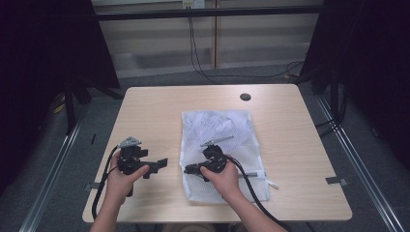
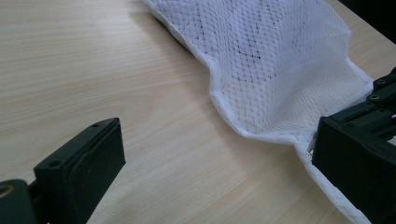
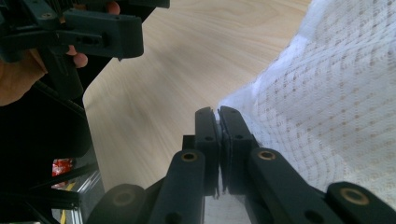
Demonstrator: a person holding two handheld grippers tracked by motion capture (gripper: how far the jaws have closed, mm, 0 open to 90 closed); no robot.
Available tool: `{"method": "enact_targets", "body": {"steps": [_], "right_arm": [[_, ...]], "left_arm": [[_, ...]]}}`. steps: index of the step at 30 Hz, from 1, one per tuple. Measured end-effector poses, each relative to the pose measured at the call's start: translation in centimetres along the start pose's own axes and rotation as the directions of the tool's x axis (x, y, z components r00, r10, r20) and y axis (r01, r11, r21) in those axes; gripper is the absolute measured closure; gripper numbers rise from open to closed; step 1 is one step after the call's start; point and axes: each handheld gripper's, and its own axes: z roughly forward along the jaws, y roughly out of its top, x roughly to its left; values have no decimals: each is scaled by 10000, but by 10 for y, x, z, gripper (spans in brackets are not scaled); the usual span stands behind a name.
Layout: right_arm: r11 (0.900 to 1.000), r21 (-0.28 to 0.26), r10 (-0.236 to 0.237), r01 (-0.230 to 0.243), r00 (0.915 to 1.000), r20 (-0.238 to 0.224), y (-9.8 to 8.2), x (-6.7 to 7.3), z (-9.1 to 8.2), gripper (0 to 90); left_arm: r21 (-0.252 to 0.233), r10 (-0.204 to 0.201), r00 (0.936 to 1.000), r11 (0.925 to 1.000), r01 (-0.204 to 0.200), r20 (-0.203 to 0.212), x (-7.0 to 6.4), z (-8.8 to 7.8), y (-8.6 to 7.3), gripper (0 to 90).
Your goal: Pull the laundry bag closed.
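A white mesh bag (image 1: 220,140) lies flat in the middle of the wooden table (image 1: 150,111). My right gripper (image 1: 188,169) rests at the bag's near left edge, pointing left. In the right gripper view, this gripper (image 3: 219,116) is shut on the bag's white hem (image 3: 243,95). My left gripper (image 1: 155,167) sits on the table just left of the bag, pointing right toward it. Seen in the left gripper view, its jaws stand wide open (image 2: 215,154) over bare wood, and the bag's hem (image 2: 261,133) curls up close to the right-hand jaw.
The bag's zipper pull (image 1: 270,182) lies at its near right corner. A dark round grommet (image 1: 245,96) sits near the table's far edge. Cables (image 1: 198,53) run over the floor behind the table. In the right gripper view the left gripper (image 3: 93,28) shows, held in a hand.
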Motion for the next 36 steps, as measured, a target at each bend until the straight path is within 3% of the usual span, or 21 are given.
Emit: {"method": "enact_targets", "body": {"steps": [10,16,26,30,36], "right_arm": [[9999,-85,66,-66,10000,2,0,1,-3,873],[9996,-241,119,-119,9999,9,1,0,-6,874],[9989,-453,143,-143,9999,-1,3,-1,-11,873],[9986,-506,170,-168,9998,38,3,0,-13,873],[9979,-598,259,-259,9997,8,4,-1,-16,873]], "left_arm": [[501,179,9997,9986,-187,158,-7,7,-2,21],[649,-38,9979,9979,-4,643,-11,13,-5,18],[1166,61,9904,9929,-224,1379,-21,24,-8,9],[1256,28,9911,9919,-197,1332,-23,26,-9,10],[1289,-144,9872,9916,-63,1588,-27,28,-10,9]]}}
